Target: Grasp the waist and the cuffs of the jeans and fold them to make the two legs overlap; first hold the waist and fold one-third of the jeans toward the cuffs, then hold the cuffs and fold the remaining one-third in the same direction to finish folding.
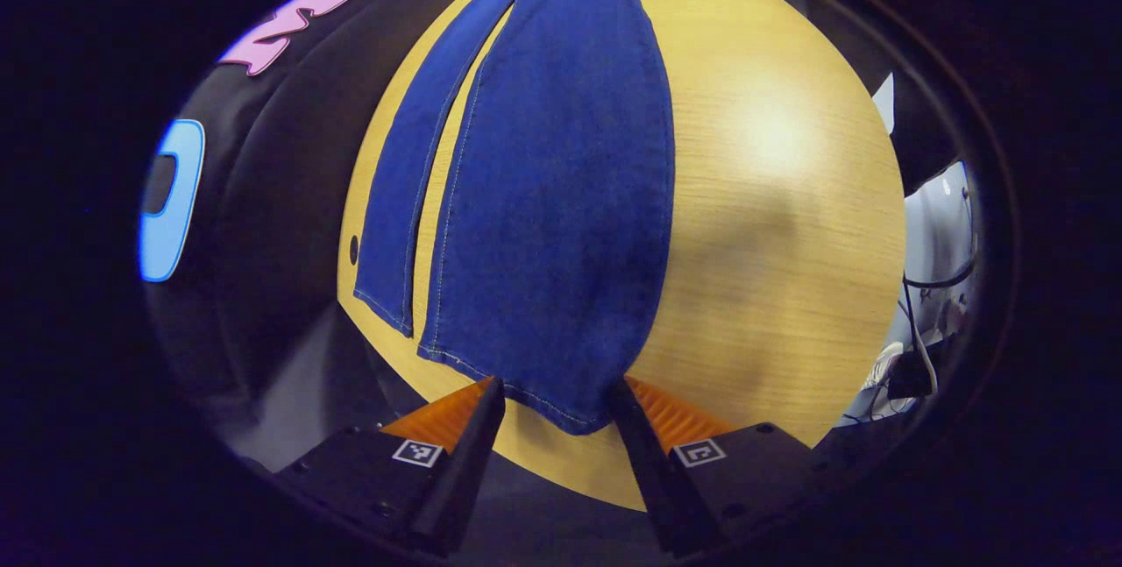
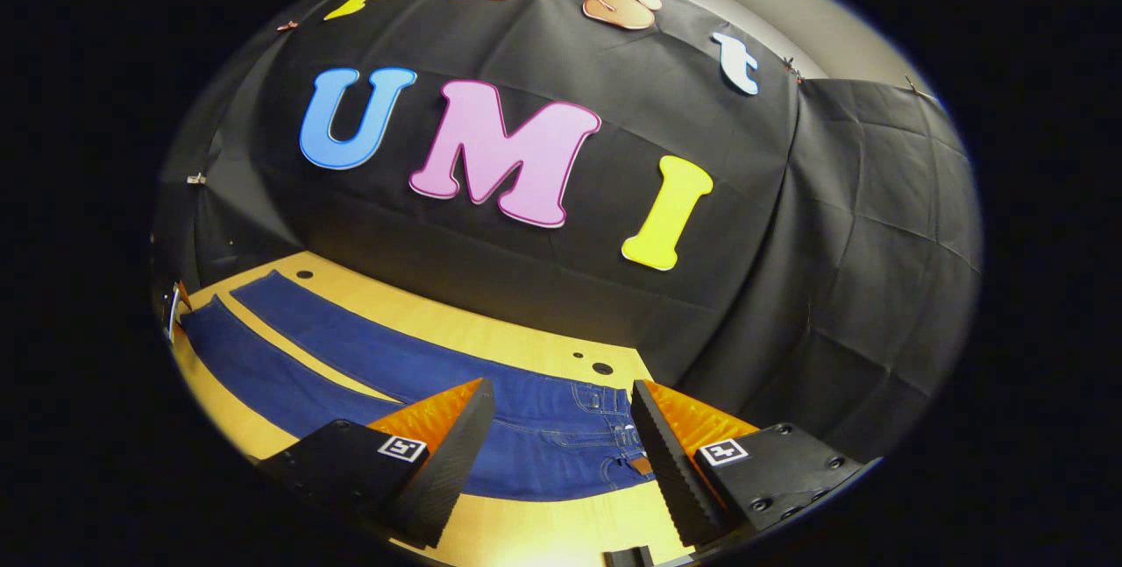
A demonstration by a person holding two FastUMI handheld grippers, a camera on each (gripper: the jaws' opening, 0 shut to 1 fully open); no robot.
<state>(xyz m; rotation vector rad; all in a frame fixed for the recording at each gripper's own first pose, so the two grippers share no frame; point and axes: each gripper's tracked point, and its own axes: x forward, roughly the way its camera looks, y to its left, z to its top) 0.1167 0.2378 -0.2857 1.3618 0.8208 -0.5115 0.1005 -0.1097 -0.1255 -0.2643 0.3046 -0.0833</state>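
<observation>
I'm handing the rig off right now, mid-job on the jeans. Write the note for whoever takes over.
Left gripper: open, jaws either side of the nearer leg's cuff, not clamped.
Right gripper: open, over the waist, holding nothing.
Jeans: flat on the wooden table, legs apart with a strip of table between them.
Done: nothing folded yet.
Left: grip waist and cuff, lay one leg over the other, fold the waist third toward the cuffs, then the cuff third over.
</observation>
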